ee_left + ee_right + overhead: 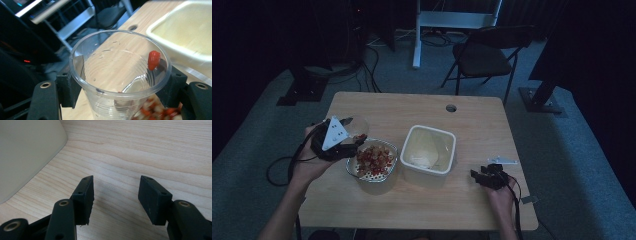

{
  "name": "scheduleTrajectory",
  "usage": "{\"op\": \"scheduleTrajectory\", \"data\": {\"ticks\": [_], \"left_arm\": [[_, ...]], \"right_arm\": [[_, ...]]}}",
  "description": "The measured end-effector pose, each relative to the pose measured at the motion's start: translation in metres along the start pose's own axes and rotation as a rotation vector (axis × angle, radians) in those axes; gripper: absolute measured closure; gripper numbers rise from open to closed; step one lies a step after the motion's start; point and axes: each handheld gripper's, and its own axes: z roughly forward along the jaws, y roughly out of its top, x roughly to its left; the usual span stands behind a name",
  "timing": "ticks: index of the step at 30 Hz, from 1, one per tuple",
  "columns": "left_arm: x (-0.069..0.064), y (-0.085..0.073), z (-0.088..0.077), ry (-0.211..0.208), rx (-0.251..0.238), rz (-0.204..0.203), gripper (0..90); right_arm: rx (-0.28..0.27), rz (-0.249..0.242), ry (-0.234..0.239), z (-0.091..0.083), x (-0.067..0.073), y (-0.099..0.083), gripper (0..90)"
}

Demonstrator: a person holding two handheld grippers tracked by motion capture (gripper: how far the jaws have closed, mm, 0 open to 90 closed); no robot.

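Note:
My left gripper [351,136] is shut on a clear plastic cup [355,127], tipped over a glass bowl [372,161] of red and white pieces. In the left gripper view the cup [117,75] sits between the black jaws of the left gripper [120,86], and one red piece [153,60] clings to its inner wall. The rest of the cup looks empty. A white square container [429,149] stands right of the bowl. My right gripper [480,175] rests low at the table's right front, open, with nothing between its fingers [85,195].
The wooden table [412,107] has a round cable hole [451,108] near its far edge. A folding chair [484,55] and stand legs sit on the carpet beyond. The white container's wall [25,152] lies close to the left of the right gripper [116,195].

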Motion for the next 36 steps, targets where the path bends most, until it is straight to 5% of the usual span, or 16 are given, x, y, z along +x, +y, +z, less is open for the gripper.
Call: {"op": "scheduleTrajectory", "data": {"ticks": [7, 13, 28, 36], "left_arm": [[0.011, 0.005, 0.0, -0.147, -0.135, -0.197, 32.4], [0.015, 0.012, 0.006, -0.23, -0.211, -0.315, 32.4], [-0.006, 0.04, 0.035, -0.308, -0.208, -0.304, 32.1], [-0.017, 0.052, 0.052, -0.317, -0.192, -0.281, 32.0]], "right_arm": [[-0.003, -0.003, 0.001, 0.0, 0.0, 0.0, 45.7], [-0.004, -0.001, 0.004, 0.0, 0.0, 0.0, 45.8], [-0.008, -0.003, 0.012, 0.001, 0.001, -0.001, 45.7], [-0.014, 0.0, 0.016, 0.001, 0.0, -0.002, 45.7]]}}
